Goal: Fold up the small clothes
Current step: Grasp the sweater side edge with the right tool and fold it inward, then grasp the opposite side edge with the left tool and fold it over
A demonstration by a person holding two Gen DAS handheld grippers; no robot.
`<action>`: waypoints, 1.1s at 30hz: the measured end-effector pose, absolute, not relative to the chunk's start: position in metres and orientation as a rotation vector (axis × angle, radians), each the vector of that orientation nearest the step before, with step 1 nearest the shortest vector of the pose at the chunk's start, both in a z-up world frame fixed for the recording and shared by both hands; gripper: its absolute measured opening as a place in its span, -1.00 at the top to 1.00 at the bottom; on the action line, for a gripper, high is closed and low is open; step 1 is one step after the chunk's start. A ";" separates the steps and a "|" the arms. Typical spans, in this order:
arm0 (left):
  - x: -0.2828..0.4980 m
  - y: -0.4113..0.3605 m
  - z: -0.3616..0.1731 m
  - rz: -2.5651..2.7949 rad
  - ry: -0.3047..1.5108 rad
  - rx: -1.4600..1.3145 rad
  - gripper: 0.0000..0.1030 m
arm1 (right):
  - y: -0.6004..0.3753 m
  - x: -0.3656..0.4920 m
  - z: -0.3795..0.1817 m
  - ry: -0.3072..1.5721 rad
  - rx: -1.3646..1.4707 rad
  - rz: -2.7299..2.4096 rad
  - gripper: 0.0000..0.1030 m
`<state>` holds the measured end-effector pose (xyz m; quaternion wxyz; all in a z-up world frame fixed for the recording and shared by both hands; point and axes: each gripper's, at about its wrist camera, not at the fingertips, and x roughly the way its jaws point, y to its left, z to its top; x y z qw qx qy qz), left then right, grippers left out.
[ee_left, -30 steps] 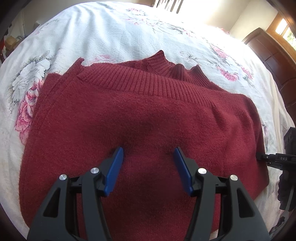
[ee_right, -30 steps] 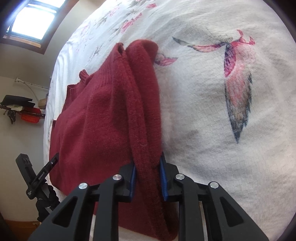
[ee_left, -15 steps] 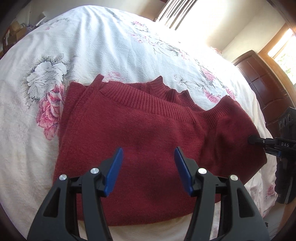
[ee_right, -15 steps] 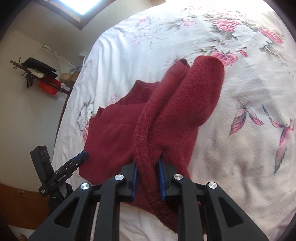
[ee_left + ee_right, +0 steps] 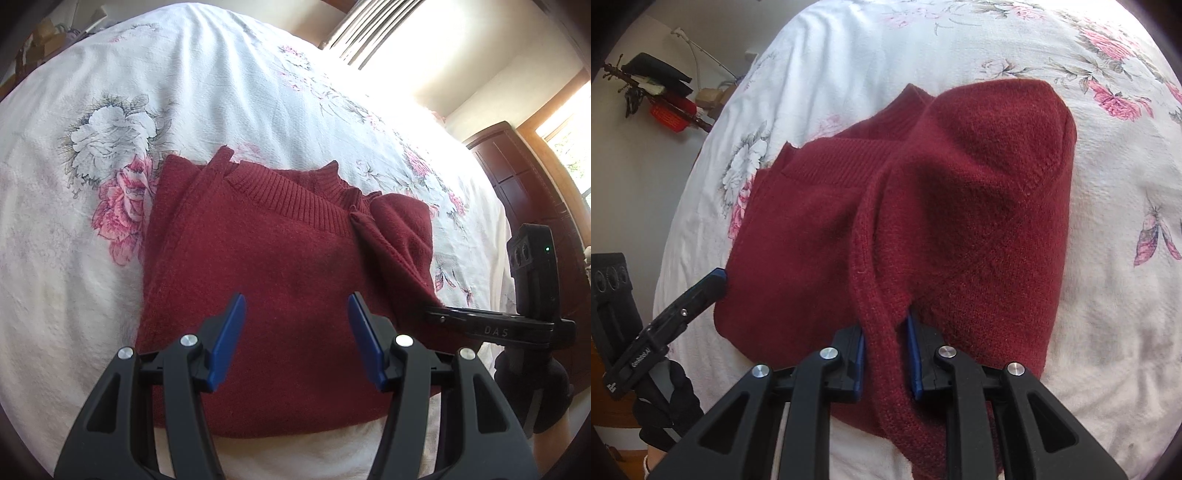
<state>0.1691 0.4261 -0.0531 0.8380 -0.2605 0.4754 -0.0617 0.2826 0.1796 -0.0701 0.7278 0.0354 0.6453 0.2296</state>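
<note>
On the left side, the white bed cover with pink and grey printed flowers (image 5: 122, 92) lies over the bed and carries everything. A big grey and pink flower print (image 5: 110, 147) lies just beside the left edge of the dark red knitted sweater (image 5: 258, 258). This sweater lies partly folded in the middle of the bed cover, with its ribbed hem band (image 5: 291, 195) on top at the far side.

The left hand-held gripper (image 5: 295, 332) hangs over the near part of the sweater. Its two blue pads (image 5: 227, 336) stand wide apart, so it is released and grasps nothing. In the right wrist view the same left hand-held gripper (image 5: 716, 280) shows at the left edge of the sweater, with its tip at the fabric; I cannot tell if it touches.

More to the right, the right hand-held gripper (image 5: 886, 343) is clenched on a thick rolled edge of the sweater, which passes between its blue pads (image 5: 914, 354). The right part of the sweater is lifted and bulges over the flat part. At the far right stands a dark brown wooden cabinet (image 5: 517, 173) near a bright window.
</note>
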 end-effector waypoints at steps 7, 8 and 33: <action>0.175 0.417 -0.051 -0.161 1.015 -0.587 -0.11 | 0.179 0.283 -0.081 1.448 0.110 0.516 0.33; 0.176 0.414 -0.051 -0.167 1.016 -0.593 -0.11 | 0.177 0.283 -0.078 1.453 0.134 0.534 0.27; 0.265 0.320 -0.102 -0.276 1.188 -0.733 -0.13 | -0.017 0.241 -0.105 1.417 0.373 0.356 0.23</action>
